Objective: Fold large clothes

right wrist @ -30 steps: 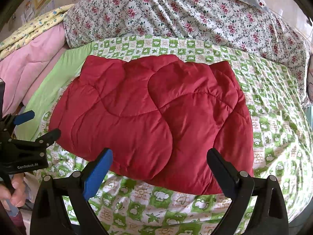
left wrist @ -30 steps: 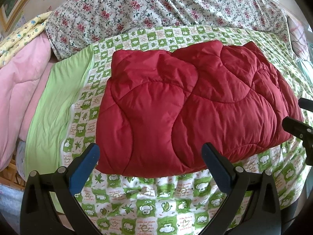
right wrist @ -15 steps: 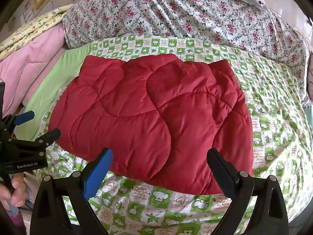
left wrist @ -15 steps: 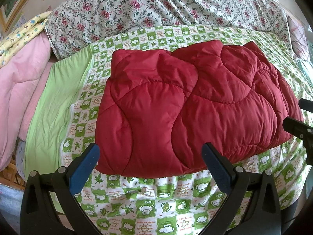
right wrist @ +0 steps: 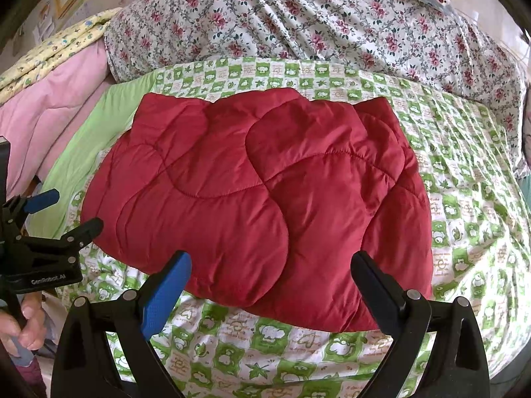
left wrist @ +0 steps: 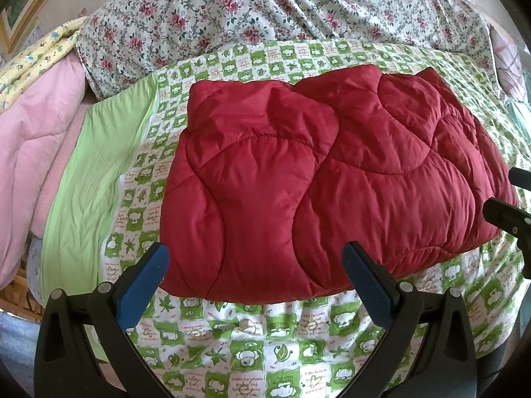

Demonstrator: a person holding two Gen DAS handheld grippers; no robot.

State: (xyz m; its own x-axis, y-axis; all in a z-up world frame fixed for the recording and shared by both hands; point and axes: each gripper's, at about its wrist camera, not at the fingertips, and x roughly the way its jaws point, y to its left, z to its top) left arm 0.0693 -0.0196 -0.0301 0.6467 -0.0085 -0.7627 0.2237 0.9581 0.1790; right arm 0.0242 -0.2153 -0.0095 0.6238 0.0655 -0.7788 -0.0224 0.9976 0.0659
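My left tool (left wrist: 255,267) is spread wide and holds nothing; its two black fingers with blue pads (left wrist: 142,285) hang just before the near edge of the folded dark red quilted padded garment (left wrist: 318,185). My right tool (right wrist: 270,277) is spread in the same way, also empty, near the same edge but more to the right. The garment lies flat in the middle of the bed, on the green and white checked bedsheet (left wrist: 265,338). Behind it is a bulky flower-printed white duvet (right wrist: 298,23). On the left side lies a pink blanket (left wrist: 36,152). In the right wrist view my left hand (right wrist: 20,328) grips the handle of the left tool.
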